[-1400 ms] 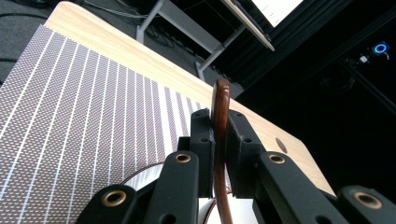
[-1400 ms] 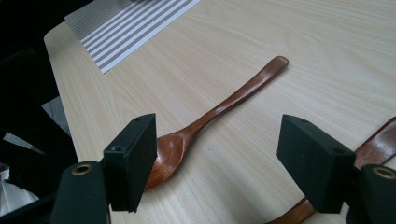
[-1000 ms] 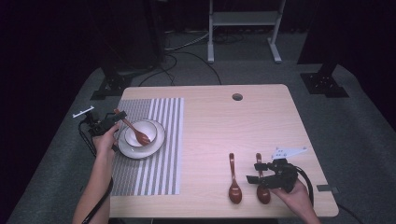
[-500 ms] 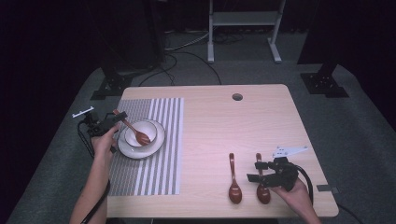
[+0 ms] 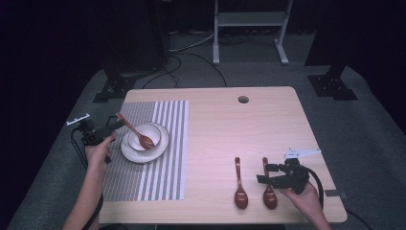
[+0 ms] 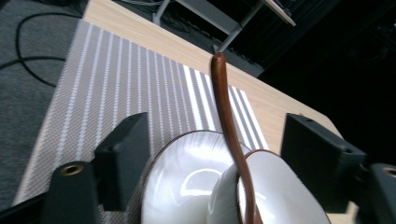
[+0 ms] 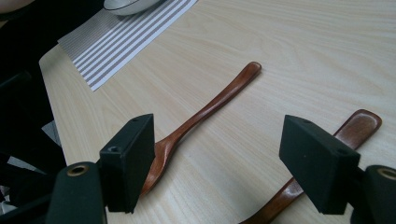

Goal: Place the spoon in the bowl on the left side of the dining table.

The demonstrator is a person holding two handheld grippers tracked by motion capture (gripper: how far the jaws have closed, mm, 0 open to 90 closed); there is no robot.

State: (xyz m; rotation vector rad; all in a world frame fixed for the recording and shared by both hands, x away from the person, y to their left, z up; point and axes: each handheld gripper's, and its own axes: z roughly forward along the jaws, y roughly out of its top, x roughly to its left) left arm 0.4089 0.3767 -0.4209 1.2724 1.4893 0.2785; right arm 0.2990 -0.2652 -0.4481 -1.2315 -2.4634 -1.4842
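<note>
A brown wooden spoon [image 5: 136,133] leans in a white bowl [image 5: 154,128] that stands on a white plate [image 5: 160,146] on the striped placemat [image 5: 158,167]. Its handle [image 6: 223,98] rises between the jaws of my left gripper [image 5: 111,129], which is open and does not touch it. Two more wooden spoons [image 5: 238,182] [image 5: 267,184] lie side by side near the table's front right. My right gripper [image 5: 264,173] hovers open just over them. In the right gripper view one spoon [image 7: 205,112] runs toward the left finger [image 7: 130,163], and the other spoon [image 7: 345,133] passes under the right finger.
The table has a round cable hole [image 5: 243,99] at the back. Bare wood stretches between the placemat and the two spoons. A metal rack [image 5: 249,28], cables and stand bases sit on the floor beyond the table.
My left gripper has eased back a little toward the table's left edge, and the spoon stays propped in the bowl. The right gripper has hardly moved.
</note>
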